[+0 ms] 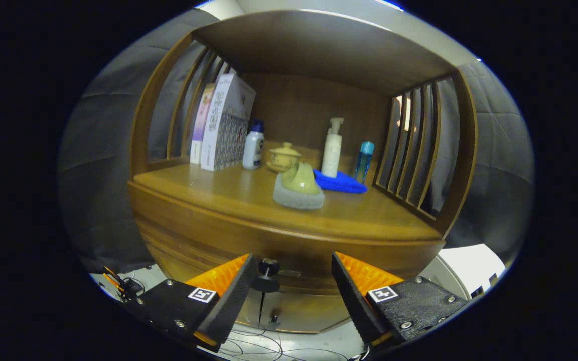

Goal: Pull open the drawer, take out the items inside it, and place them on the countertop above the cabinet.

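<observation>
A wooden cabinet stands in front of me, its countertop (229,193) at mid height. The drawer front (289,255) runs just below the countertop's edge and looks shut. Its small black knob (267,275) sits between my fingertips, close to the left finger (234,296) and apart from the right one. My gripper (293,273) is open, nothing pressed between the fingers. The drawer's contents are hidden.
On the countertop stand two boxes (221,123), a white bottle with a blue cap (253,145), a lidded yellow pot (283,158), a yellow-green piece on a grey base (299,190), a pump bottle (332,148), a blue cloth (341,183) and a blue bottle (364,160). Lower cabinet doors (289,311) and floor cables lie below.
</observation>
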### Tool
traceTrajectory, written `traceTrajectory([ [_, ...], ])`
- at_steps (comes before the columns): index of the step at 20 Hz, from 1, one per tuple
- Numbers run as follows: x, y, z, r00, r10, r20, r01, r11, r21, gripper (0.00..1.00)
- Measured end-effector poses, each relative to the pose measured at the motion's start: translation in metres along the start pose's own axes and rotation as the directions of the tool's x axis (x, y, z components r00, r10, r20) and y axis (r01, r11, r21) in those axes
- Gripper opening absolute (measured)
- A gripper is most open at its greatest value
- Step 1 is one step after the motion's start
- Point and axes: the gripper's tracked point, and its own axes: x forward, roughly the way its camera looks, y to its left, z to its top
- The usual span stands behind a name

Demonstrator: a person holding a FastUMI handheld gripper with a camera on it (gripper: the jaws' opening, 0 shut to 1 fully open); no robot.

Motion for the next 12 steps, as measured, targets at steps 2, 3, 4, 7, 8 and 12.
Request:
traceTrajectory([
  [2, -0.018, -0.001, 0.034, 0.997, 0.019, 0.072, -0.019, 1.000, 0.000, 0.94],
  [3, -0.030, -0.003, 0.050, 0.994, 0.020, 0.103, -0.020, 1.000, -0.002, 0.94],
  [4, -0.044, -0.007, 0.063, 0.992, 0.014, 0.124, -0.014, 1.000, 0.002, 0.94],
  [7, -0.076, -0.017, 0.095, 0.988, -0.002, 0.151, -0.004, 0.999, 0.041, 0.94],
  [8, -0.087, -0.024, 0.104, 0.986, -0.025, 0.164, 0.015, 0.998, 0.059, 0.94],
  [12, -0.118, -0.040, 0.128, 0.975, -0.096, 0.200, 0.068, 0.987, 0.143, 0.94],
])
